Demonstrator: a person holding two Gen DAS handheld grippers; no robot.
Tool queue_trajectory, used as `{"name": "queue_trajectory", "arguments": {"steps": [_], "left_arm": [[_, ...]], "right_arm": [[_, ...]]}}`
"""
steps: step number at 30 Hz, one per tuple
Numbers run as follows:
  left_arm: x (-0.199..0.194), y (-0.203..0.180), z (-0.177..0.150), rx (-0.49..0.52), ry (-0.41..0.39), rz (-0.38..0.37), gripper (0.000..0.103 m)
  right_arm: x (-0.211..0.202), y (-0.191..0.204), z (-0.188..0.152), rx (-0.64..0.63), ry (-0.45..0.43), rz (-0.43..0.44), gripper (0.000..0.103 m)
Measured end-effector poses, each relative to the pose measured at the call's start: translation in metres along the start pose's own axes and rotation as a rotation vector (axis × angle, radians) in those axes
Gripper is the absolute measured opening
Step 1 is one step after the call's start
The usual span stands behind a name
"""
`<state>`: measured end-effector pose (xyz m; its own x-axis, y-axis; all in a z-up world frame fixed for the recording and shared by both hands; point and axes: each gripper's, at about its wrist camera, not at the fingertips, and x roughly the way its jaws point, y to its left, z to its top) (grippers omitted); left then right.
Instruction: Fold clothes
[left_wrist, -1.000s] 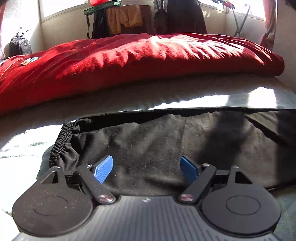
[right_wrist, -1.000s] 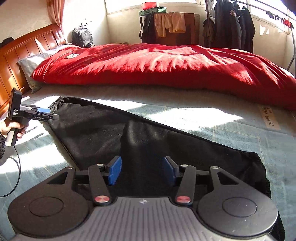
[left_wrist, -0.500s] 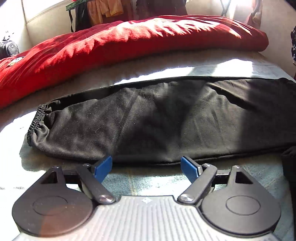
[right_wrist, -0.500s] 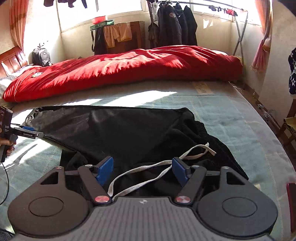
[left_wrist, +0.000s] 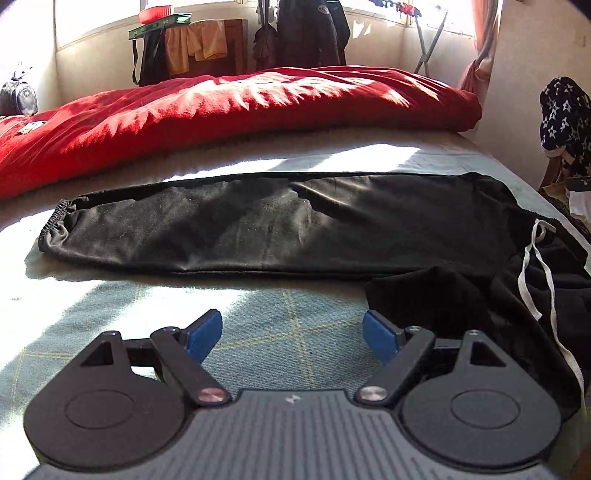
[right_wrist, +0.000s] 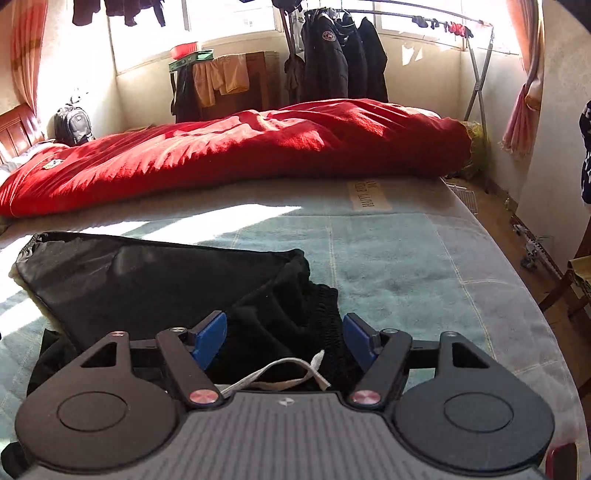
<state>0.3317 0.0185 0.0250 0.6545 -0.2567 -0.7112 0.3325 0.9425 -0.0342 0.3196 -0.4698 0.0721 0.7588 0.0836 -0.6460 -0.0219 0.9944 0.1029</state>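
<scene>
Black trousers ahead of our spread left tool; right tool spread, straddling their waistband

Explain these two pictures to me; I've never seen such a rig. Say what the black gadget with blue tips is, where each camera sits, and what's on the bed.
Each picture comes from a camera mounted on a hand-held two-finger tool, looking forward along its blue-padded fingers. The left tool is open over bare bed sheet, holding nothing. The right tool is open above the waist end of black trousers, near their white drawstring, gripping nothing. The trousers lie stretched across the bed, waist bunched. Behind them lies a red quilt.
</scene>
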Motion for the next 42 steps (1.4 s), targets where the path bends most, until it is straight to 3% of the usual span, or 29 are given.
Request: {"name": "queue_trajectory", "arguments": {"steps": [7, 12, 17, 21, 25, 28, 30, 34, 38, 40, 42], "left_arm": [[-0.024, -0.042, -0.01, -0.05, -0.018, 0.068, 0.084], [-0.028, -0.058, -0.016, -0.056, 0.02, 0.132, 0.084], [-0.022, -0.063, -0.014, -0.055, 0.045, 0.191, 0.084], [-0.01, -0.067, -0.007, -0.056, 0.059, 0.185, 0.084], [-0.001, -0.078, -0.001, -0.019, 0.054, 0.167, 0.084], [0.002, -0.081, 0.001, 0.009, 0.054, 0.15, 0.084], [0.004, -0.08, 0.003, 0.009, 0.06, 0.161, 0.084], [0.01, -0.077, 0.008, 0.0, 0.067, 0.171, 0.084], [0.011, -0.079, 0.008, 0.013, 0.061, 0.139, 0.084], [0.011, -0.08, 0.008, 0.021, 0.06, 0.133, 0.084], [0.009, -0.078, 0.007, 0.021, 0.058, 0.136, 0.084]], "right_arm": [[0.117, -0.07, 0.033, 0.061, 0.091, 0.001, 0.065], [0.172, -0.067, 0.02, 0.08, 0.15, 0.093, 0.064], [0.178, -0.048, 0.002, 0.027, 0.147, 0.13, 0.064], [0.18, -0.037, -0.002, -0.069, 0.147, 0.116, 0.063], [0.182, -0.04, 0.004, -0.083, 0.163, 0.137, 0.047], [0.167, -0.04, 0.006, -0.096, 0.116, 0.13, 0.039], [0.153, -0.044, 0.012, -0.089, 0.057, 0.075, 0.038], [0.138, -0.06, 0.023, -0.069, -0.006, -0.042, 0.037], [0.162, -0.084, 0.02, 0.015, 0.086, -0.07, 0.039], [0.172, -0.088, 0.014, 0.05, 0.126, -0.09, 0.046], [0.166, -0.087, 0.012, 0.089, 0.101, -0.101, 0.049]]}}
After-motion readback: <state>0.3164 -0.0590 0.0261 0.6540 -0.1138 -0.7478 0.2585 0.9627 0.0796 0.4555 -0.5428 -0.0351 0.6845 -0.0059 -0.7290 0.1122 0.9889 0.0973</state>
